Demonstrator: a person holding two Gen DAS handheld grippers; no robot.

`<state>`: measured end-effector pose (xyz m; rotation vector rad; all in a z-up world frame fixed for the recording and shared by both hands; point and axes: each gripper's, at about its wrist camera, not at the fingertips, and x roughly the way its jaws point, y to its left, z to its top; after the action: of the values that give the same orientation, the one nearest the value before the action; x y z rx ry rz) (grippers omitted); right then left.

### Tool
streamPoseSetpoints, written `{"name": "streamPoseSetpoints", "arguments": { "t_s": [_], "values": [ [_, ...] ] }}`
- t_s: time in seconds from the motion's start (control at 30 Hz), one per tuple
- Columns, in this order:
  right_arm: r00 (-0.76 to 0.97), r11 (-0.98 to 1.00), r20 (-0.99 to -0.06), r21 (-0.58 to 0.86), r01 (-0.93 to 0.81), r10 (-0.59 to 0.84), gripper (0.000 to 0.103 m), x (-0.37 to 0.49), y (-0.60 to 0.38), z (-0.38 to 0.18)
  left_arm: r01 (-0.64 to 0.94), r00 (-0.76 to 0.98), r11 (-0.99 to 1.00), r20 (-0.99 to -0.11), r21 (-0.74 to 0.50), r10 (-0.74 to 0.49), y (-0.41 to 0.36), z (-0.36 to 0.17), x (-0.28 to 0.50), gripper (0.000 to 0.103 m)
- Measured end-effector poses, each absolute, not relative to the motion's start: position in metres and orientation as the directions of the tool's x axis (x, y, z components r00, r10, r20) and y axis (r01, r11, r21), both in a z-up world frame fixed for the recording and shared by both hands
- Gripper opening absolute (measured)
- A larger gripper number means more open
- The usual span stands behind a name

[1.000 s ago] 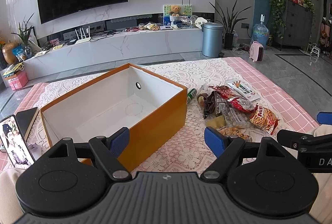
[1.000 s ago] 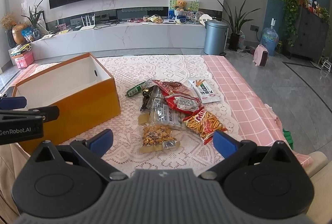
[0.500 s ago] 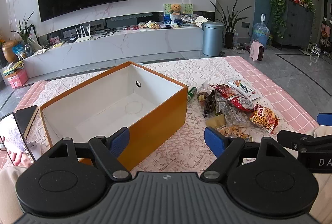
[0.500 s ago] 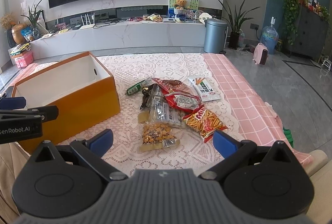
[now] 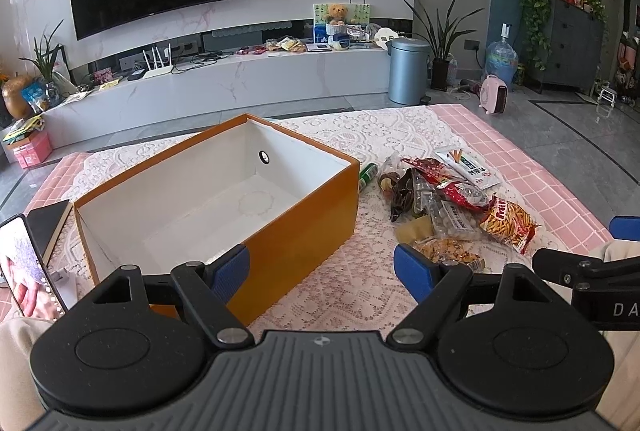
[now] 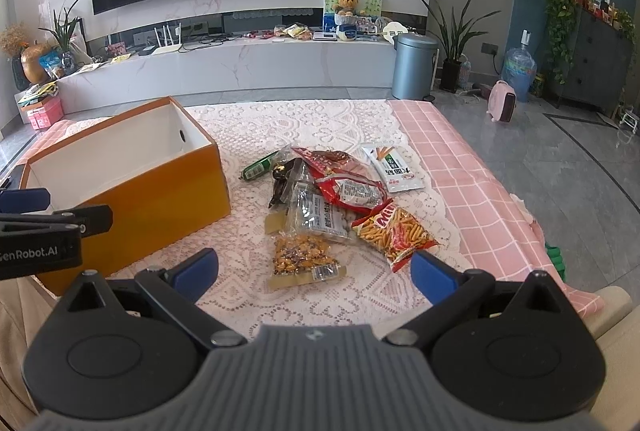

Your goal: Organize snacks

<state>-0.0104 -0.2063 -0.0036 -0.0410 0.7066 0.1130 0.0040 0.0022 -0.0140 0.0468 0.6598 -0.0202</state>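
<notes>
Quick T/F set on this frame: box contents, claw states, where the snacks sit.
1. The orange box holds several snack packs. False: its white inside shows no snacks.
2. Both the left claw and the right claw are open and hold nothing. True.
3. The snack pile lies on the lace cloth, outside the box. True.
4. The green sausage stick lies nearest the right claw. False: the clear nut-mix pack lies nearest.

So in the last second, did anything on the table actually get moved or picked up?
Nothing was picked up or let go. The left gripper and right gripper both stay open and empty, shifting only slightly. Only the picture on the phone screen changed. The orange box still has no snacks inside, and the snack pile lies as before beside it.
</notes>
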Motion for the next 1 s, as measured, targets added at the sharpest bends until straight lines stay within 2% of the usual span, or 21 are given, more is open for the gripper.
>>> {"name": "streamPoseSetpoints", "arguments": {
  "t_s": [0.23,0.37,0.43,0.53,0.6,0.63,0.73,0.77,0.8,0.93,1.0],
  "values": [
    [0.749,0.994,-0.656,0.006,-0.112,0.089,0.099,-0.007,-0.208,-0.006,0.056,0.781,0.998,-0.623,-0.008,-0.049,0.003,-0.014,0.006,0.096],
    [0.744,0.994,-0.663,0.01,-0.109,0.088,0.099,-0.002,-0.211,-0.01,0.072,0.783,0.997,-0.619,-0.004,-0.059,-0.002,-0.016,0.009,0.089],
    [0.74,0.994,-0.668,0.007,-0.106,0.083,0.099,0.001,-0.212,-0.013,0.086,0.781,0.996,-0.62,-0.01,-0.074,-0.004,-0.016,0.012,0.083],
    [0.744,0.996,-0.664,0.006,-0.093,0.074,0.099,0.008,-0.22,-0.018,0.114,0.765,0.993,-0.634,-0.036,-0.11,-0.008,-0.022,0.02,0.067],
    [0.752,0.996,-0.655,0.016,-0.088,0.077,0.099,0.013,-0.228,-0.021,0.14,0.743,0.989,-0.654,-0.052,-0.14,-0.011,-0.029,0.027,0.045],
    [0.75,0.996,-0.657,0.02,-0.086,0.078,0.099,0.016,-0.231,-0.023,0.158,0.731,0.986,-0.664,-0.062,-0.159,-0.014,-0.032,0.03,0.042],
    [0.734,0.996,-0.674,0.034,-0.081,0.083,0.087,0.03,-0.24,-0.029,0.211,0.693,0.971,-0.683,-0.112,-0.229,-0.023,-0.039,0.041,0.043],
    [0.724,0.996,-0.685,0.036,-0.081,0.084,0.085,0.036,-0.244,-0.031,0.224,0.681,0.966,-0.688,-0.131,-0.251,-0.025,-0.041,0.046,0.048],
    [0.711,0.996,-0.698,0.038,-0.083,0.086,0.085,0.043,-0.247,-0.033,0.238,0.664,0.959,-0.694,-0.154,-0.277,-0.028,-0.043,0.05,0.052],
    [0.663,0.993,-0.743,0.021,-0.118,0.094,0.088,0.073,-0.259,-0.043,0.243,0.601,0.944,-0.729,-0.223,-0.327,-0.039,-0.053,0.073,0.053],
    [0.628,0.991,-0.773,0.005,-0.136,0.09,0.091,0.092,-0.265,-0.048,0.219,0.587,0.948,-0.745,-0.231,-0.317,-0.044,-0.058,0.084,0.064]
  ]
}}
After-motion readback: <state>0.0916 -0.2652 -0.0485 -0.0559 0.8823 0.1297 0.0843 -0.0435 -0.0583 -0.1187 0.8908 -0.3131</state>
